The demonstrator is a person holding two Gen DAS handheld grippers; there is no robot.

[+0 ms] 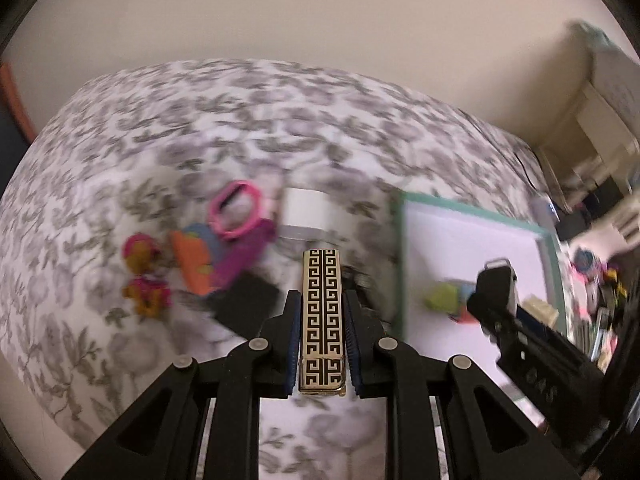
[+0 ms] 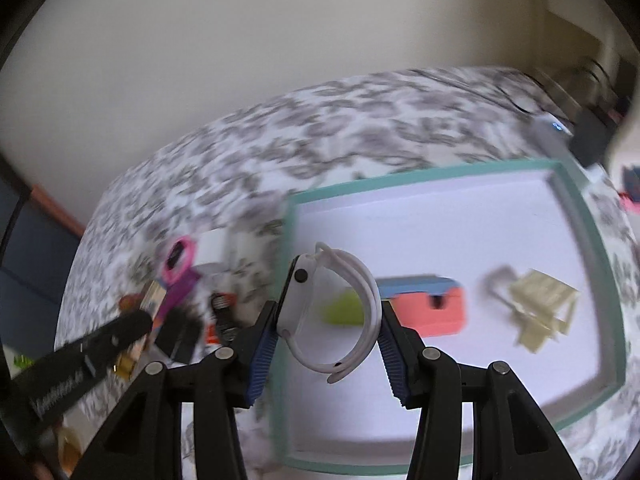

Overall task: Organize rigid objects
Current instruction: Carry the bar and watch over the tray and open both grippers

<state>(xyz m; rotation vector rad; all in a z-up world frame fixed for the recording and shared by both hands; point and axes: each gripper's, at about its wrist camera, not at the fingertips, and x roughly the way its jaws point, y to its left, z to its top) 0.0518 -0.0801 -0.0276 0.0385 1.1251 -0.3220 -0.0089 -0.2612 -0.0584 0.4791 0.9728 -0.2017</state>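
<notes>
My left gripper [image 1: 322, 312] is shut on a slim gold bar with a black key pattern [image 1: 323, 320], lifted above the floral bedspread. My right gripper [image 2: 329, 328] is shut on a white smartwatch [image 2: 320, 308] with a looped white strap, held over the left edge of the white tray with a teal rim [image 2: 588, 232]. In the tray lie a green piece [image 2: 346, 308], a coral and blue block [image 2: 432, 308] and a cream miniature chair [image 2: 540, 308]. In the left wrist view the right gripper [image 1: 496, 280] appears over the same tray [image 1: 554, 272].
Left of the tray on the bedspread lie a pink watch [image 1: 236, 210], a white box [image 1: 306, 212], an orange card [image 1: 192, 264], a purple piece [image 1: 240, 256], a black flat item [image 1: 246, 300] and two small pink figures [image 1: 144, 276]. More clutter sits at the far right [image 1: 600, 276].
</notes>
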